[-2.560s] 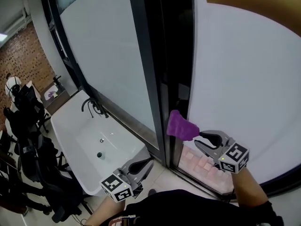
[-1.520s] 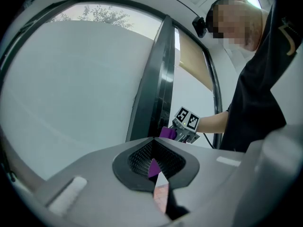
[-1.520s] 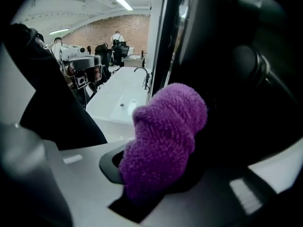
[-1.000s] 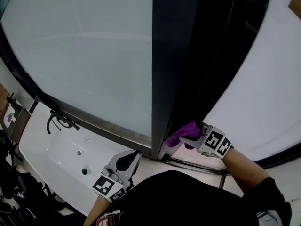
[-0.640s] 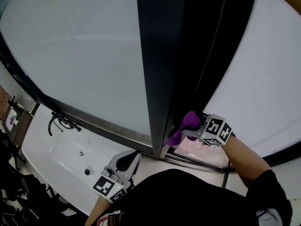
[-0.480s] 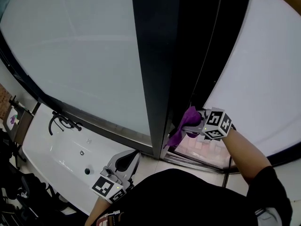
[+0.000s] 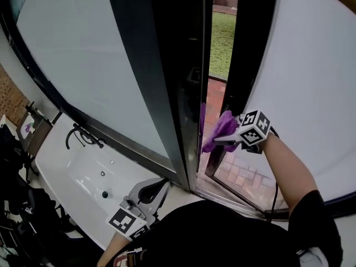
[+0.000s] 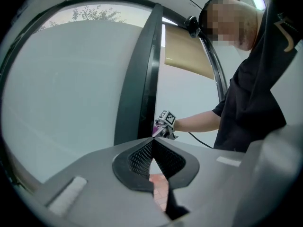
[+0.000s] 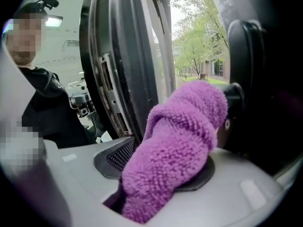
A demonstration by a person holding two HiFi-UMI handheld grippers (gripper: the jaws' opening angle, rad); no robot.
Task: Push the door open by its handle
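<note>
One handle [image 9: 185, 126] between opening right tongs [image 9: 161, 160]

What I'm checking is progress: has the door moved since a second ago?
Yes. The door has swung open, away from the fixed frame post; the gap between them shows grass.
</note>
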